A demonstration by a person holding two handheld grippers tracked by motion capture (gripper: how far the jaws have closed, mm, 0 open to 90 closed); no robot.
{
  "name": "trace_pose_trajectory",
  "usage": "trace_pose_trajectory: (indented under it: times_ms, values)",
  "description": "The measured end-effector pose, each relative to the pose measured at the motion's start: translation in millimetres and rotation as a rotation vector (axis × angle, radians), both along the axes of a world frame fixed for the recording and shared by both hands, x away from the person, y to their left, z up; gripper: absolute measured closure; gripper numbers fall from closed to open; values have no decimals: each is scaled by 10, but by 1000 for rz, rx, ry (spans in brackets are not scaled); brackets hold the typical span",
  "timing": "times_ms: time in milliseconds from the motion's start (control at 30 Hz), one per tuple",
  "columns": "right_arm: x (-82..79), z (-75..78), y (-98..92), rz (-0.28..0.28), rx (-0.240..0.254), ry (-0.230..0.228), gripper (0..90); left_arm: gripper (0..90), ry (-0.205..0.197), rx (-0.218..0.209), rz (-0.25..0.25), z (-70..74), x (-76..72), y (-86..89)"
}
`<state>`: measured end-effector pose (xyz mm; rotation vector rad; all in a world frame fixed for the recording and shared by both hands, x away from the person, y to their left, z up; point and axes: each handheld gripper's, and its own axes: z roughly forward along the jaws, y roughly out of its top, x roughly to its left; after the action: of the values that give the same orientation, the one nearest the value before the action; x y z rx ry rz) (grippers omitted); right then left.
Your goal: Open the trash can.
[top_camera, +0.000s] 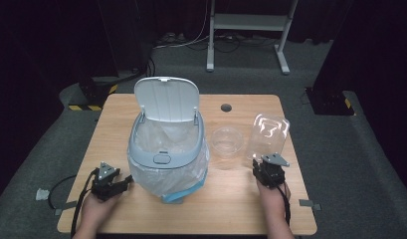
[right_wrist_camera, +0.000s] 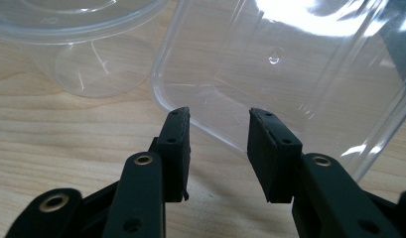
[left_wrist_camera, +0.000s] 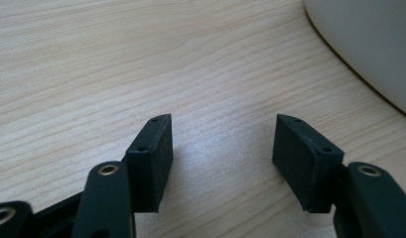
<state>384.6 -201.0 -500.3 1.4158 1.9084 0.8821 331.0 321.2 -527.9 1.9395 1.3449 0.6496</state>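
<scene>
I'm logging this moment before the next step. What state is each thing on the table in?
Bin: upright, lined with a bag.
Bin lid: flipped open.
Round cup: upright, empty.
Clear box: empty, its rim between the right tool's jaws, not yet pinched.
Left tool: open, holding nothing.
Right tool: open.

High view: fixed above the near edge of the table (top_camera: 241,209), facing forward and down, far enough to take in the whole top. Left gripper view: close and low over bare wood beside the bin (left_wrist_camera: 369,44). Right gripper view: close behind the clear tub (right_wrist_camera: 290,74), shared with the high view.
</scene>
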Motion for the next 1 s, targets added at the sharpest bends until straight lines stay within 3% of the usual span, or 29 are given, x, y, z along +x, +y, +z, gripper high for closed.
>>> trace_pose_trajectory:
  times_ms: [467,1000]
  values:
    - [-14,-82,47,21,-7,30,603,410,0,-3,-1,-1,-2,-2]
    - [-259,120,-117,-1,42,-55,612,411,-2,-1,-1,-2,-5,-6]
